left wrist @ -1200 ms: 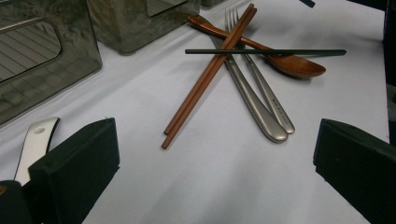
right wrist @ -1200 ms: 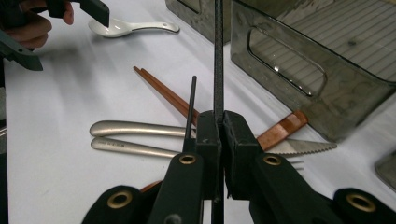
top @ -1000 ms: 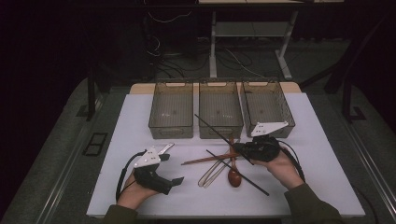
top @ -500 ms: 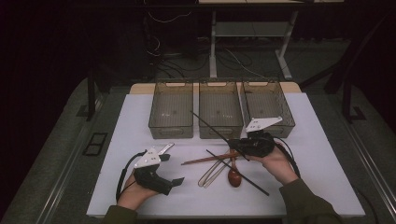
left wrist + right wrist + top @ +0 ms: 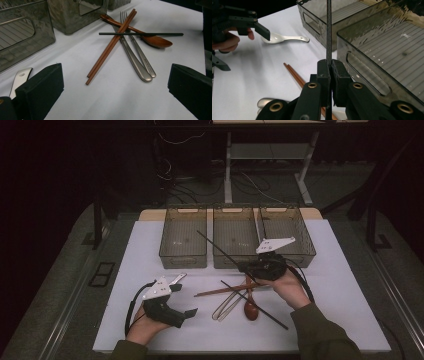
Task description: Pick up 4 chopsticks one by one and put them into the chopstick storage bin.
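Note:
My right gripper is shut on a thin black chopstick, just in front of the middle bin. The stick slants up and left over that bin's front wall. In the right gripper view the chopstick stands upright between the closed pads. A second black chopstick lies on the white mat across a pair of brown chopsticks, a wooden spoon and metal cutlery. My left gripper rests open at the front left, its pads wide apart with nothing between them.
Three smoky see-through bins stand side by side at the back: left, middle, right. A white ceramic spoon lies near the left gripper. The white mat has open surface to the right and front.
The right gripper has lifted and moved left and toward the bins with the black chopstick in it. The left hand has stayed put.

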Tool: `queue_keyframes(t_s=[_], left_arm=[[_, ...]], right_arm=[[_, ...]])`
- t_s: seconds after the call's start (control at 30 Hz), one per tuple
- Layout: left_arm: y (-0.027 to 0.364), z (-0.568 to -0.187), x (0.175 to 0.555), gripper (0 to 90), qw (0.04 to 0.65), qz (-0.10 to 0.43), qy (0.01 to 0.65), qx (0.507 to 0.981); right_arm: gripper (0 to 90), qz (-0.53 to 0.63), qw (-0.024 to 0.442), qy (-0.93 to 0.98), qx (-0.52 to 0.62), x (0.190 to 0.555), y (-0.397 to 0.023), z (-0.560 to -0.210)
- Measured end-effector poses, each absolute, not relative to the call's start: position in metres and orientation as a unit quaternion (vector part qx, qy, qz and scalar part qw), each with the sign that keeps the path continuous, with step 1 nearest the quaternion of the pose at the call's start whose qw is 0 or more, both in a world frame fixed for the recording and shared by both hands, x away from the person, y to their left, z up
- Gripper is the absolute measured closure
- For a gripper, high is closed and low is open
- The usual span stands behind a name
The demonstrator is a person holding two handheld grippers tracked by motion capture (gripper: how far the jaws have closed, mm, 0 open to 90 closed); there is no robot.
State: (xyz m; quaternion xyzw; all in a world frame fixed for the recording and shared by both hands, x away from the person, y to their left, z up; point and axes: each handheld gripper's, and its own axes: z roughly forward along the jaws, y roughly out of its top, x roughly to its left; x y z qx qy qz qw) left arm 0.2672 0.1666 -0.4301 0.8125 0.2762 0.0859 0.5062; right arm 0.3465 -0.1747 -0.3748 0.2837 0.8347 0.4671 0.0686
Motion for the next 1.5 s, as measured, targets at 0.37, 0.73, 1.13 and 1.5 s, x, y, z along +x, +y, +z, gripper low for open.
queue_keyframes(t_s=[0.37, 0.73, 1.13, 1.5], left_arm=[[0.166, -0.431, 0.267, 0.0, 0.499, 0.088, 0.273, 0.818], [0.166, -0.43, 0.266, 0.0, 0.5, 0.086, 0.271, 0.818], [0.166, -0.43, 0.266, 0.0, 0.497, 0.086, 0.268, 0.821], [0.167, -0.43, 0.266, 0.0, 0.499, 0.085, 0.265, 0.821]], right_arm=[[84.9, 0.46, 0.073, 0.835, 0.295, 0.369, -0.155, -0.366], [84.9, 0.465, 0.074, 0.828, 0.304, 0.392, -0.132, -0.356], [84.9, 0.462, 0.081, 0.824, 0.319, 0.414, -0.102, -0.352], [84.9, 0.473, 0.087, 0.811, 0.335, 0.433, -0.078, -0.346]])
